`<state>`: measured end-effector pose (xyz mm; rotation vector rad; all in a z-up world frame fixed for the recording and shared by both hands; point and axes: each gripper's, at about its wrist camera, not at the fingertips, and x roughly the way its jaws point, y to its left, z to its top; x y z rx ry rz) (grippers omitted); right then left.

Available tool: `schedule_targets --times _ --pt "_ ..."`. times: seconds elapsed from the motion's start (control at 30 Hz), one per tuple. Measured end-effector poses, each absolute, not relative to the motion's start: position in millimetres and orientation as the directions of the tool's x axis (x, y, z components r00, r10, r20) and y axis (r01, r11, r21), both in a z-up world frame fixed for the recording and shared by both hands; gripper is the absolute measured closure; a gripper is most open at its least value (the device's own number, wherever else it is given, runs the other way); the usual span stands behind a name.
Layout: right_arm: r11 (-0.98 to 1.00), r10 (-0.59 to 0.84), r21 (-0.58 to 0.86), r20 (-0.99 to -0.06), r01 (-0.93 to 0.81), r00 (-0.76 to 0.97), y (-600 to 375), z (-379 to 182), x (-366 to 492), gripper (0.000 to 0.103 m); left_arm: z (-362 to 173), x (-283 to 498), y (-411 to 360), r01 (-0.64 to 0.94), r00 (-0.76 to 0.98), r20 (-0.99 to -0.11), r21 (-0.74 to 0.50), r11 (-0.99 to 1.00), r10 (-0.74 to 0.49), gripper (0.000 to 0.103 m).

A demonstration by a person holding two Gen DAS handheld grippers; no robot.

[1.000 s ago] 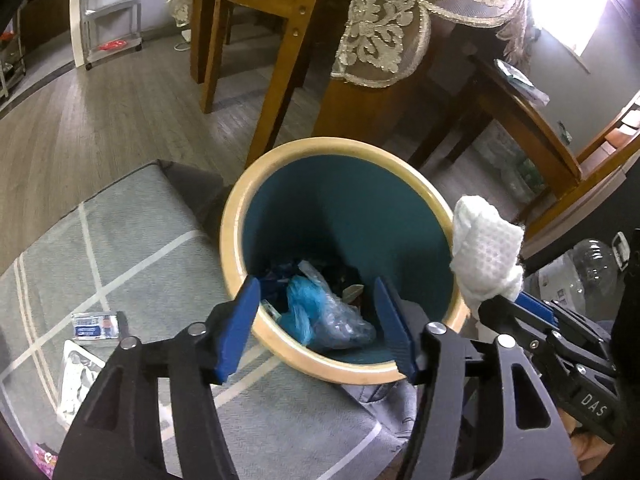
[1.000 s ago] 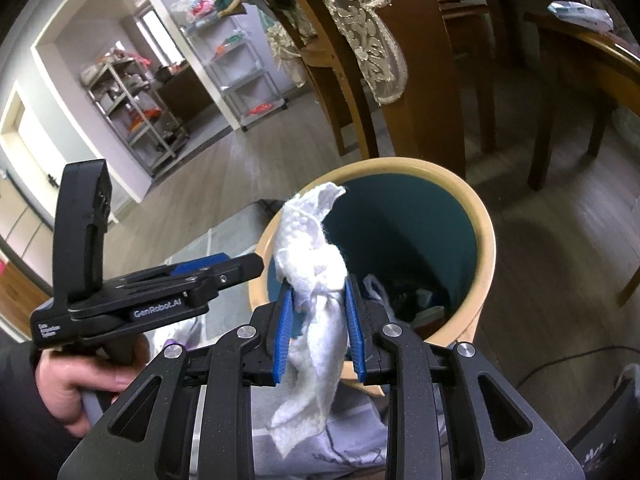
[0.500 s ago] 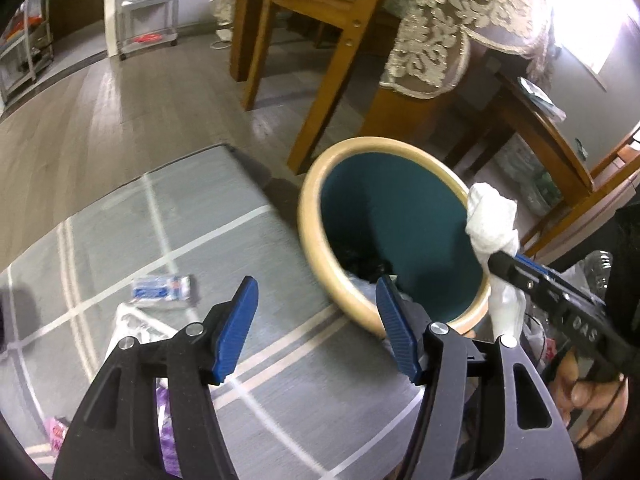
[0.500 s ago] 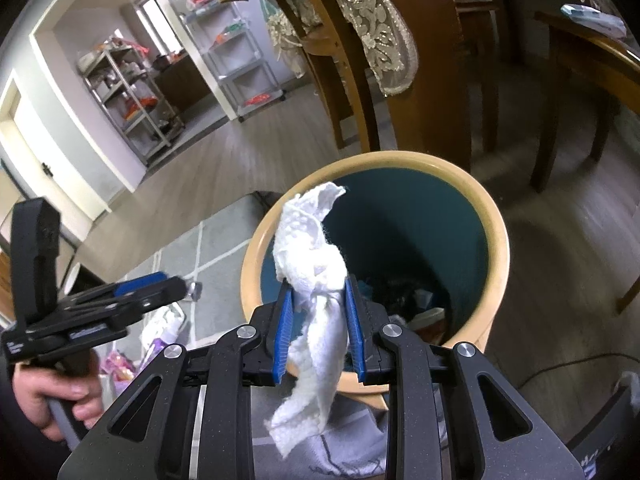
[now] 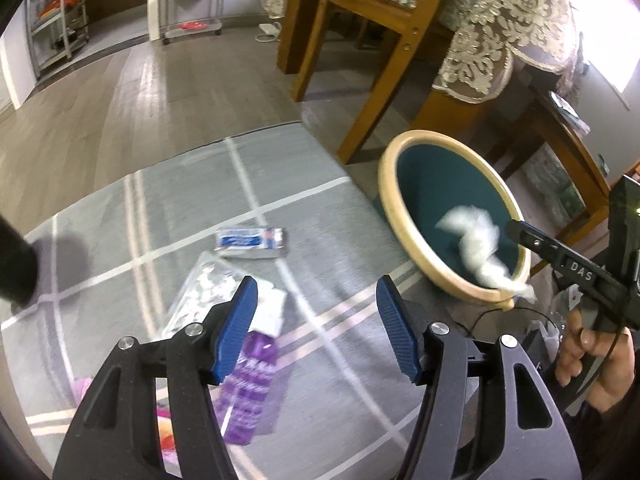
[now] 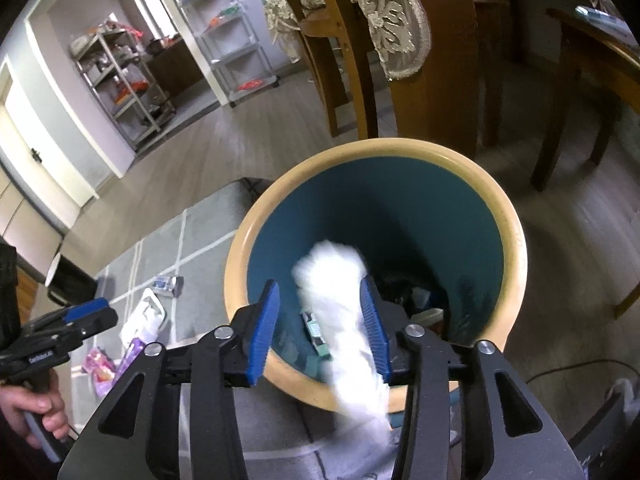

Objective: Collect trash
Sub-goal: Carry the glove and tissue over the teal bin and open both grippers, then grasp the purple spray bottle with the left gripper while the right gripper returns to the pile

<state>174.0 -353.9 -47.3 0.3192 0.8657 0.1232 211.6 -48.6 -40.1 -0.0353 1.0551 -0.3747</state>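
Tissue wad is caught blurred between the spread jaws of the right gripper, seemingly let go right over the bin so it drops in with the other junk. Left gripper is held wide open and empty over the rug, probably lined up for the purple wrapper next.

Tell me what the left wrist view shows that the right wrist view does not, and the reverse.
Only the left wrist view shows the right hand. Only the right wrist view shows the trash at the bin's bottom and the open right gripper. Both show the bin, the white tissue, the rug and its wrappers.
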Motion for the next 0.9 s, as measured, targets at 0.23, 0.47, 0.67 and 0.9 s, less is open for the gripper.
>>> schedule_targets --times 0.23,0.47,0.67,0.9 --pt "0.949 0.241 0.316 -0.728 0.002 0.642 -346 -46 171 0.043 -46 202 -22 0.241 0.441 -0.848 -0.201 0.949 -0.292 0.041" --pt "0.948 0.254 0.318 -0.722 -0.018 0.644 -339 -44 167 0.035 -52 190 1 0.212 0.448 -0.855 -0.183 0.960 -0.261 0.036" --pt "0.951 0.273 0.302 -0.725 -0.064 0.633 -322 -44 163 0.032 -63 183 3 0.240 0.427 -0.871 -0.152 0.959 -0.245 0.036" --pt "0.956 0.287 0.259 -0.737 -0.137 0.612 -296 -44 156 0.032 -86 183 -18 0.324 0.367 -0.904 -0.095 0.941 -0.217 0.045"
